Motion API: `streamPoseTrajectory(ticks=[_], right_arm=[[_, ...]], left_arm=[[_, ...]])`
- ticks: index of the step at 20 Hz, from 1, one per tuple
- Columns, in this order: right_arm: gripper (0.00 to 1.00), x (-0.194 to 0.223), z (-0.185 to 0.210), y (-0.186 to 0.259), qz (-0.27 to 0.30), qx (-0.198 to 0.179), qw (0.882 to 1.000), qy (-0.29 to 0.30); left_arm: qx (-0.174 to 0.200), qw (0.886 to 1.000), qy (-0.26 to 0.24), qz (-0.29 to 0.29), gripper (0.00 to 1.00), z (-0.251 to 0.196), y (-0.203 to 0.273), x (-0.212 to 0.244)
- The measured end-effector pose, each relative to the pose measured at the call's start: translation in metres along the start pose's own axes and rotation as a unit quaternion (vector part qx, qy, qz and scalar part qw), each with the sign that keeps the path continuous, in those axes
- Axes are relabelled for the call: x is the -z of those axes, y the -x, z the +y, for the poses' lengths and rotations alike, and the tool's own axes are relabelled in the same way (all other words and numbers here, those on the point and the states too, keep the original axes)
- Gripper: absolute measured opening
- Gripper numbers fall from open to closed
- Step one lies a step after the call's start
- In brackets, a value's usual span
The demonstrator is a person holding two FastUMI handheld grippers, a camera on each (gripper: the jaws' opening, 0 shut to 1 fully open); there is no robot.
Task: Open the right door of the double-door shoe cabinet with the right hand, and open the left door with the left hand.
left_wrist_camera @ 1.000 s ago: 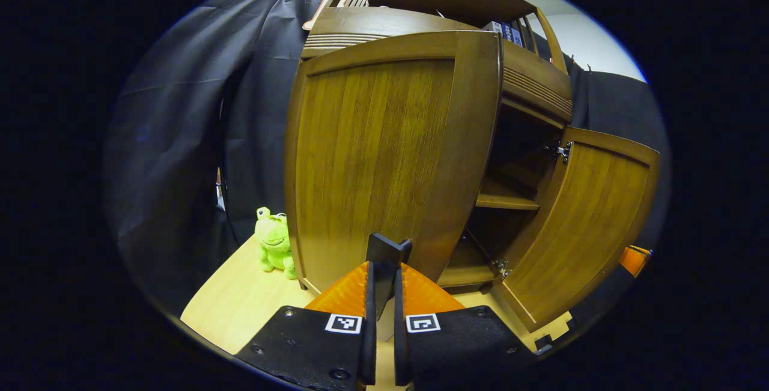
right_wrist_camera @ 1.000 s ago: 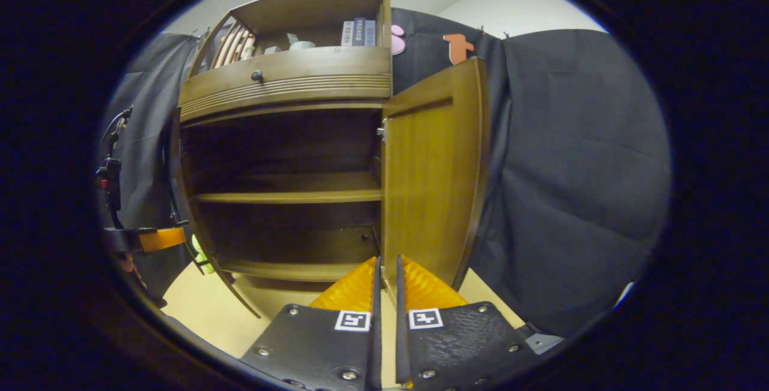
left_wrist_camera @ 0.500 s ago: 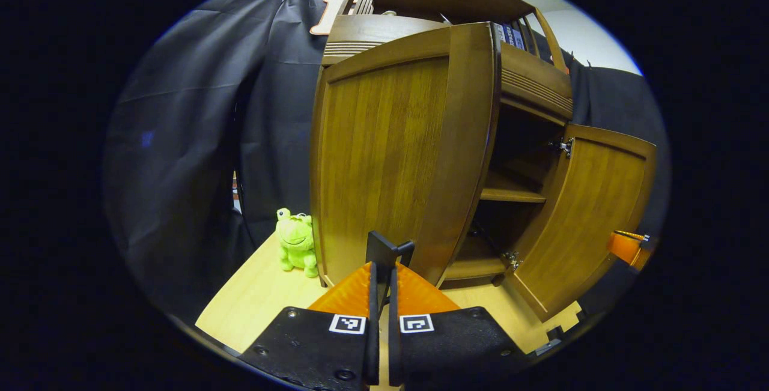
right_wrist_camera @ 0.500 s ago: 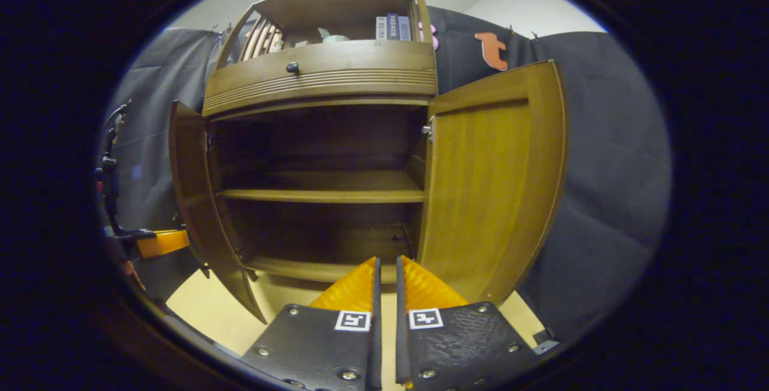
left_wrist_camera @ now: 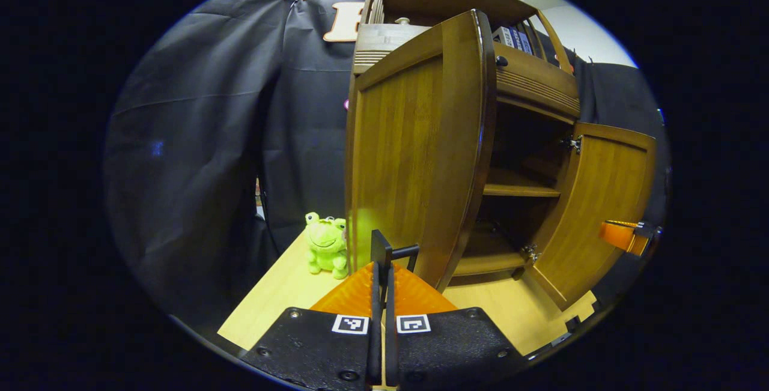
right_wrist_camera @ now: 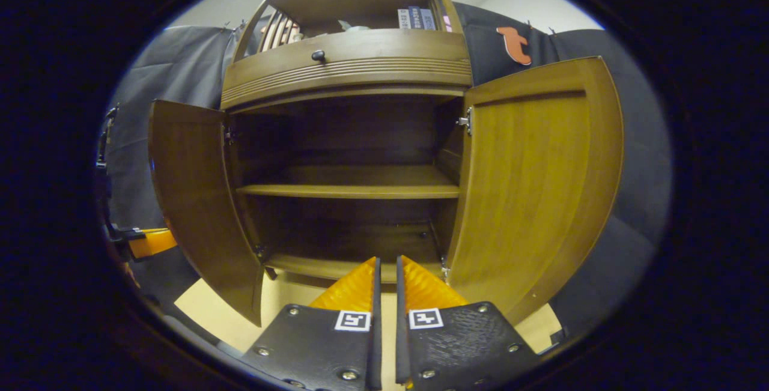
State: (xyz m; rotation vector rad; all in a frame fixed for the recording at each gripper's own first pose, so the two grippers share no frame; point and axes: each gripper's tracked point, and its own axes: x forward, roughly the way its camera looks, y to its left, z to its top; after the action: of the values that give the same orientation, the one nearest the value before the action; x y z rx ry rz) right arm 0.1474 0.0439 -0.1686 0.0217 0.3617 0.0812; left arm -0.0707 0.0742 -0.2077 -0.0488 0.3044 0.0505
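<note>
While left gripper point(left_wrist_camera: 384, 265) fingers pinch handle point(left_wrist_camera: 393, 252), right gripper point(right_wrist_camera: 384, 271) fingers closed (empty).

The left hand-held gripper point(left_wrist_camera: 384, 268) is pointing forward and slightly upward, its two fingers lying almost flat against each other with only a thin slit between them. A thin dark handle piece is sitting pinched between the fingertips point(left_wrist_camera: 376, 277), standing up just beyond them. The right hand-held gripper point(right_wrist_camera: 385, 265) is likewise aiming forward, its fingers point(right_wrist_camera: 360, 286) drawn close together with a narrow gap and nothing between them. From the right gripper view, the left hand-held gripper is showing at the far left edge, level and well apart from the right one.
</note>
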Motion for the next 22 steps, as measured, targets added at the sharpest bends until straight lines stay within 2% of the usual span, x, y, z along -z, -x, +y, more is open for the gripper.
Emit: streamPoseTrajectory(ticks=[4, 9, 12, 17, 22], right_arm=[[0.09, 0.003, 0.015, -0.011, 0.004, -0.016, 1.0, -0.003], [0.1, 0.004, 0.026, -0.019, 0.007, -0.031, 0.999, 0.001], [0.09, 0.004, 0.029, -0.021, 0.008, -0.038, 0.999, 0.003], [0.09, 0.004, 0.031, -0.021, 0.012, -0.045, 0.999, 0.006], [0.09, 0.004, 0.032, -0.022, 0.016, -0.052, 0.999, 0.006]], left_arm=[[-0.033, 0.999, -0.016, -0.007, 0.01, 0.039, 0.007, -0.001], [-0.065, 0.998, -0.01, -0.012, 0.01, 0.081, 0.009, -0.005], [-0.06, 0.998, 0.001, -0.015, 0.0, 0.089, 0.009, -0.007], [-0.051, 0.999, -0.01, -0.015, 0.01, 0.091, 0.01, -0.007], [-0.072, 0.997, -0.022, -0.023, 0.01, 0.109, 0.026, -0.014]])
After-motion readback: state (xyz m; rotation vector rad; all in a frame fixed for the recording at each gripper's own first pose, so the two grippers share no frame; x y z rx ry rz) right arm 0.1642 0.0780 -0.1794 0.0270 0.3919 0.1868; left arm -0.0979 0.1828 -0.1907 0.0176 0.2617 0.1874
